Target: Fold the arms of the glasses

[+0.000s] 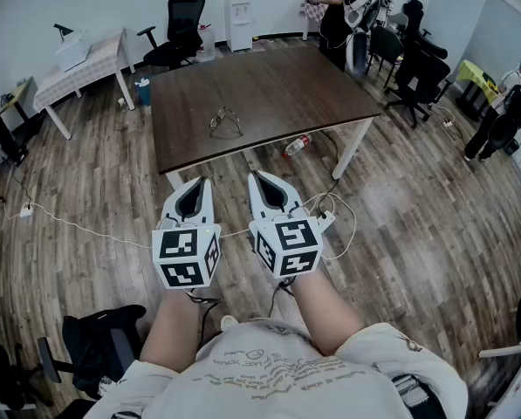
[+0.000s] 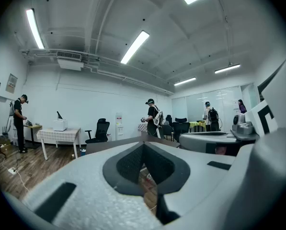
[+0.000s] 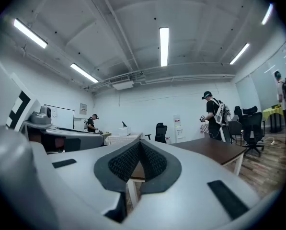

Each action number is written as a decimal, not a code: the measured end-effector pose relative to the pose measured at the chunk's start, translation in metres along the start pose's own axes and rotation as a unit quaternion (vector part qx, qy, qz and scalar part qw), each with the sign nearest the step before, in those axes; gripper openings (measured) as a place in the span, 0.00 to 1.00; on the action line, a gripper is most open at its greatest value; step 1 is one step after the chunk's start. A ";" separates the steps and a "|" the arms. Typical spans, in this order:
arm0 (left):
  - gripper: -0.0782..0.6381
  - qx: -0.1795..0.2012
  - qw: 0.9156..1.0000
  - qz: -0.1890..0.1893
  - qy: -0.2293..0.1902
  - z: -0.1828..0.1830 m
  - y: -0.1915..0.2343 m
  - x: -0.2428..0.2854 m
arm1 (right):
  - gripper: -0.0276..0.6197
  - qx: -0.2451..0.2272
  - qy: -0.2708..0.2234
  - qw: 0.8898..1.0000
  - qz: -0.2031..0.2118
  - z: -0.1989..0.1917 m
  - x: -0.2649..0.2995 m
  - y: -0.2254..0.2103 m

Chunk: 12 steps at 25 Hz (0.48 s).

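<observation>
View from above a person standing back from a dark wooden table (image 1: 330,94). At left, the left gripper (image 1: 202,182) is held out at about waist height and roughly level, short of the table; its two jaws are closed tip to tip with nothing between them. In the middle, further off, the glasses (image 1: 226,122) sit on the table top near its front edge, well apart from both grippers. They look like a thin wire frame with the arms spread open. At right, the right gripper (image 1: 255,175) is just beside the left one, also level, its jaws pressed together and empty. A bottle (image 1: 298,144) lies on the wooden floor (image 1: 400,234) under the table.

The glasses are probably very light, likely to slide on the smooth top, and weak at the hinges. A sensible hold would be gentle: one gripper steadying the front frame near a hinge, the other nudging each arm inward along its length
</observation>
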<state>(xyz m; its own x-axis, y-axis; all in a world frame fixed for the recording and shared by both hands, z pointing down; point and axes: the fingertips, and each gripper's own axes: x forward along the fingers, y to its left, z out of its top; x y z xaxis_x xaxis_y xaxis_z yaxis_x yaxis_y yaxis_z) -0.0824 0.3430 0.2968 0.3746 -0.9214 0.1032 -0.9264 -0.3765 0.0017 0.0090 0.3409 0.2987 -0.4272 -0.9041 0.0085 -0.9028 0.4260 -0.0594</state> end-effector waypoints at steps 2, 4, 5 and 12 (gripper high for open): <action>0.13 0.000 1.000 0.000 0.000 -0.001 0.004 0.002 | 0.06 0.004 -0.005 1.000 0.000 0.000 0.004 0.002; 0.13 -0.002 1.000 0.001 0.001 -0.002 0.008 0.003 | 0.06 0.011 -0.009 1.000 -0.001 0.001 0.007 0.003; 0.13 -0.004 1.000 0.001 0.002 -0.003 0.010 0.003 | 0.06 0.013 -0.009 1.000 -0.002 0.000 0.009 0.003; 0.13 -0.014 1.000 0.003 0.008 -0.010 0.038 0.009 | 0.06 0.011 -0.002 1.000 -0.009 -0.001 0.032 0.014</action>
<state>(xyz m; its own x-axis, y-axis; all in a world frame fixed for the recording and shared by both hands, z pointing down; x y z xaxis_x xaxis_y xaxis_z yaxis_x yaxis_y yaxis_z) -0.1146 0.3215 0.3073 0.3682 -0.9222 0.1183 -0.9296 -0.3674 0.0289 -0.0171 0.3181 0.2992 -0.4102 -0.9120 0.0057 -0.9092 0.4084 -0.0809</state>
